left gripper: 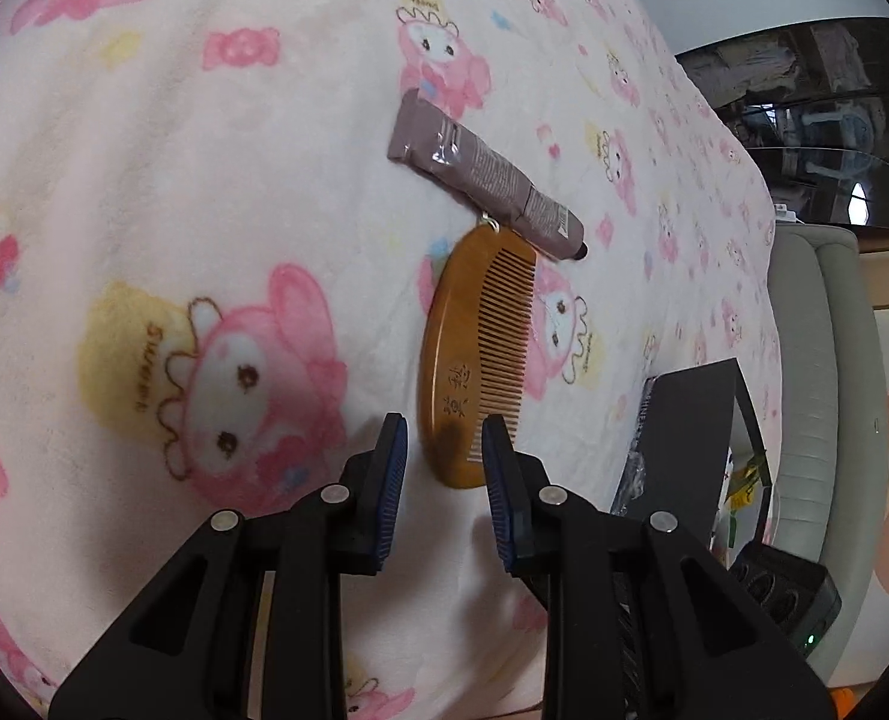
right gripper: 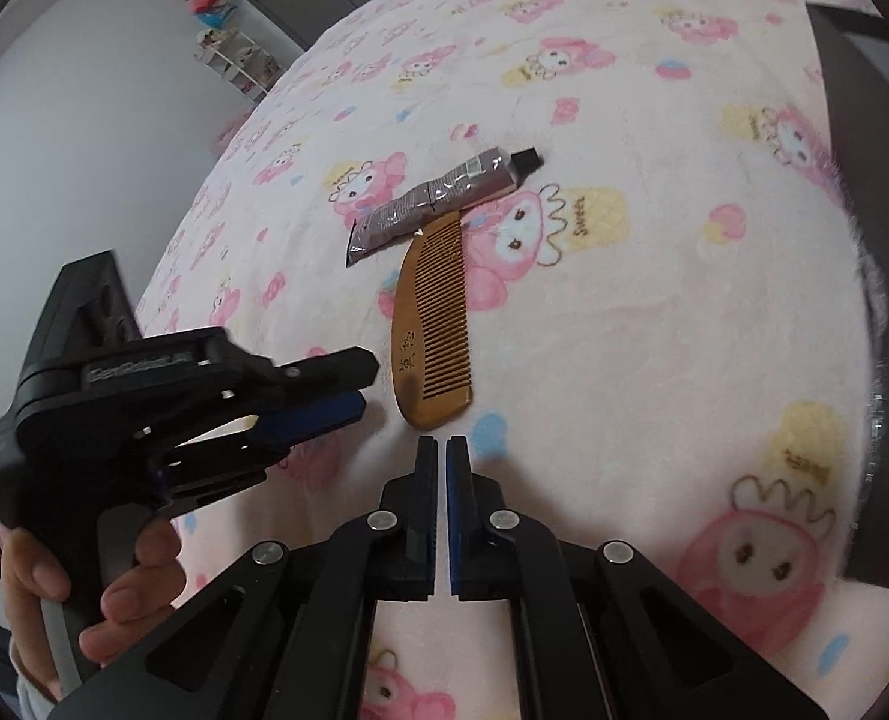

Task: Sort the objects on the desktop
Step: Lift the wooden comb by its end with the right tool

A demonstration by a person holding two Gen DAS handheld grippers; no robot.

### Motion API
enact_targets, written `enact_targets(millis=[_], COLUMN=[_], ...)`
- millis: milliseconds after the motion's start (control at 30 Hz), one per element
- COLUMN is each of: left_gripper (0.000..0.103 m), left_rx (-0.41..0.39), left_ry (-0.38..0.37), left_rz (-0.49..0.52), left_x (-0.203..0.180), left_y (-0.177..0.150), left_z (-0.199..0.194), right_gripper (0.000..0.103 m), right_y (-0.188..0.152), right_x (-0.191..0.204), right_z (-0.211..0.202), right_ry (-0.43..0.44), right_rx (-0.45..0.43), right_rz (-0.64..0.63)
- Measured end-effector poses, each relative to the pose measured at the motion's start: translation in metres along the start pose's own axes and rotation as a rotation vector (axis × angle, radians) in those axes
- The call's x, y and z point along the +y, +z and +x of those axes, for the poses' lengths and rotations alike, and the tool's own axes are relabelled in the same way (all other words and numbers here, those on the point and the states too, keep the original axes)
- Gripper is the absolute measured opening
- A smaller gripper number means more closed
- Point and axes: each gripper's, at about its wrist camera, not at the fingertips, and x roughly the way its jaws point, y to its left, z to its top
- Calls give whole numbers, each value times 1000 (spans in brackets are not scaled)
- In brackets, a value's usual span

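A wooden comb [left gripper: 474, 354] lies flat on the pink cartoon-print blanket [left gripper: 204, 150], teeth to the right. A brown-grey tube [left gripper: 486, 174] lies slanted just beyond it, touching its far end. My left gripper [left gripper: 444, 429] is open just above the comb's near end, a finger on each side, with nothing held. In the right wrist view the comb [right gripper: 435, 324] and the tube [right gripper: 444, 192] lie straight ahead. My right gripper [right gripper: 441, 441] is shut and empty, a little short of the comb. The left gripper [right gripper: 363, 387] comes in from the left, held by a hand [right gripper: 114, 588].
A black box [left gripper: 690, 420] sits at the blanket's right edge and shows as a dark slab [right gripper: 864, 240] in the right wrist view. A black power strip [left gripper: 786, 594] and a grey cushion [left gripper: 822, 360] lie beyond that edge. A white shelf [right gripper: 234, 60] stands by the far wall.
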Motion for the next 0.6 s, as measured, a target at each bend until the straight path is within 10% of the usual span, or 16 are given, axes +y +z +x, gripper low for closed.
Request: enact_targets(millis=[600], left_gripper=[18], left_rx=[22], left_ry=[-26], left_rz=[10], left_x=[-1], left_y=[1], left_z=[26], right_gripper=[15], right_y=[21], right_x=[-2], right_z=[33], right_ry=[-13], right_rx=[3], right_rz=[14])
